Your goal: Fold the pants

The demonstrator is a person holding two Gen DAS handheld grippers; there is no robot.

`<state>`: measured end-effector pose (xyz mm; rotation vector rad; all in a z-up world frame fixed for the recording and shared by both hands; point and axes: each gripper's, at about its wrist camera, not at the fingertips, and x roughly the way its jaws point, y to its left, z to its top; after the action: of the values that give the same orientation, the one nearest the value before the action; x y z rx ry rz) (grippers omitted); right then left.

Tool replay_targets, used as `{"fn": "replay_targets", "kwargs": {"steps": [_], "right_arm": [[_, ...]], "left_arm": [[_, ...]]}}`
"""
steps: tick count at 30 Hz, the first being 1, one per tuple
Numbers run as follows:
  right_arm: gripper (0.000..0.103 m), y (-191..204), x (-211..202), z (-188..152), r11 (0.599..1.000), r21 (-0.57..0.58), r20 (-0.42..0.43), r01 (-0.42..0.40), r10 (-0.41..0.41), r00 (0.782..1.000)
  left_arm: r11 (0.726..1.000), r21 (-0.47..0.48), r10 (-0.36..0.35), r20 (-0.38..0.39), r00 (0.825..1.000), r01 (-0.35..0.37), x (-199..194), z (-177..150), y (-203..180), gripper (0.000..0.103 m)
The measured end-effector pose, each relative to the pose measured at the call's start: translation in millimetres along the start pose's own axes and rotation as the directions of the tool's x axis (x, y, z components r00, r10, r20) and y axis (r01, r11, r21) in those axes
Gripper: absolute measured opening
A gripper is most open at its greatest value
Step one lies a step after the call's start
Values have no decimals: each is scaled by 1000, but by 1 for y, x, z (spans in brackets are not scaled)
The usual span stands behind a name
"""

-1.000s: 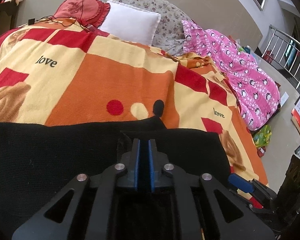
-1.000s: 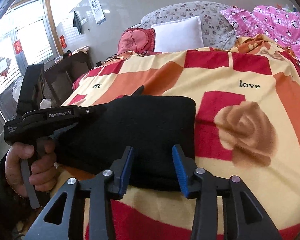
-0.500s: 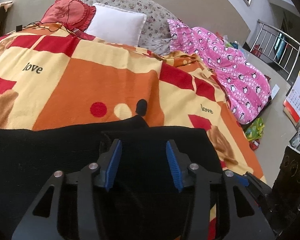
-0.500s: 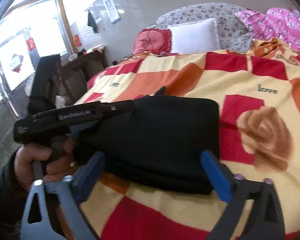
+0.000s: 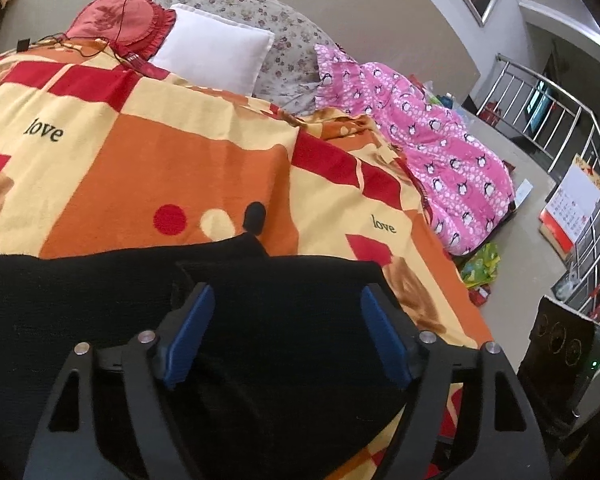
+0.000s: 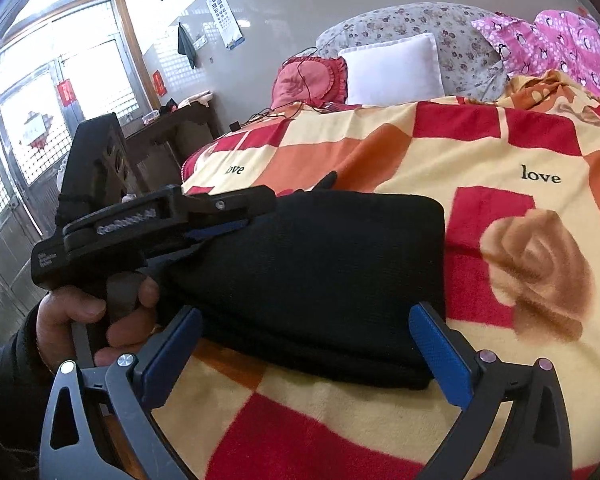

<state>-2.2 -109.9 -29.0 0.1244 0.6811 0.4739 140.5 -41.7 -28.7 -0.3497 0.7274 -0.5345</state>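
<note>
Black pants (image 6: pixel 320 276) folded, lying on patterned blanket (image 6: pixel 500 152) on bed. Near fold partly hidden behind both tools; left part cut off in left view. Left gripper (image 5: pixel 288 336) jaws opening, straddling cloth, pads clear. Right gripper (image 6: pixel 308 356) jaws released wide, nothing gripped.

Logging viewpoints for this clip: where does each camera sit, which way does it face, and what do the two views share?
Left wrist: on the left gripper, jaws opening over the black pants, facing the white pillow and pink penguin cloth; only its own fingers show.
Right wrist: on the open right gripper, low at the pants' near edge, facing the window side; shows the left gripper and the hand holding it.
Shared: pants, blanket, pillow.
</note>
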Motion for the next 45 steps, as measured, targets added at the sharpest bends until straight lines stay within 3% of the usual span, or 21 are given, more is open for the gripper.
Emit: {"fn": "replay_targets", "kwargs": {"steps": [5,16,19,23,26,29,31,35,39,41,45], "right_arm": [[103,-3,1,0,1000,5,-1,-17,17,1000],[103,-11,-4,-3,997,48,49,-68,66,997],[103,-14,-4,-2,995,63,53,-76,73,996],[103,-4,0,-1,1000,18,31,-22,21,999],[103,-2,0,-2,1000,4,26,-4,3,1000],[103,-5,-1,-2,1000,18,32,-20,20,999],[103,-9,-1,-1,999,29,38,-35,34,999],[103,-11,-3,-2,998,34,43,-50,48,998],[103,-10,-3,-2,998,32,44,-49,47,998],[103,-10,-3,-2,998,33,44,-49,47,998],[103,-9,-3,-2,998,30,43,-47,46,998]], "left_arm": [[1000,16,15,-8,1000,-15,1,-1,-3,75],[999,-44,-29,33,999,30,-3,-1,3,78],[997,-63,-49,78,996,54,-23,2,1,78],[986,-121,-101,130,986,117,-72,-2,2,83],[966,-179,-155,177,972,187,-127,-19,8,84],[948,-229,-156,264,952,219,-171,-48,23,88],[931,-310,-79,348,934,194,-199,-77,47,88],[879,-456,77,422,903,137,-217,-109,90,88],[780,-602,98,382,919,168,-202,-118,128,88],[755,-631,87,362,928,175,-192,-119,133,88],[748,-642,100,365,926,172,-181,-113,133,88]]}}
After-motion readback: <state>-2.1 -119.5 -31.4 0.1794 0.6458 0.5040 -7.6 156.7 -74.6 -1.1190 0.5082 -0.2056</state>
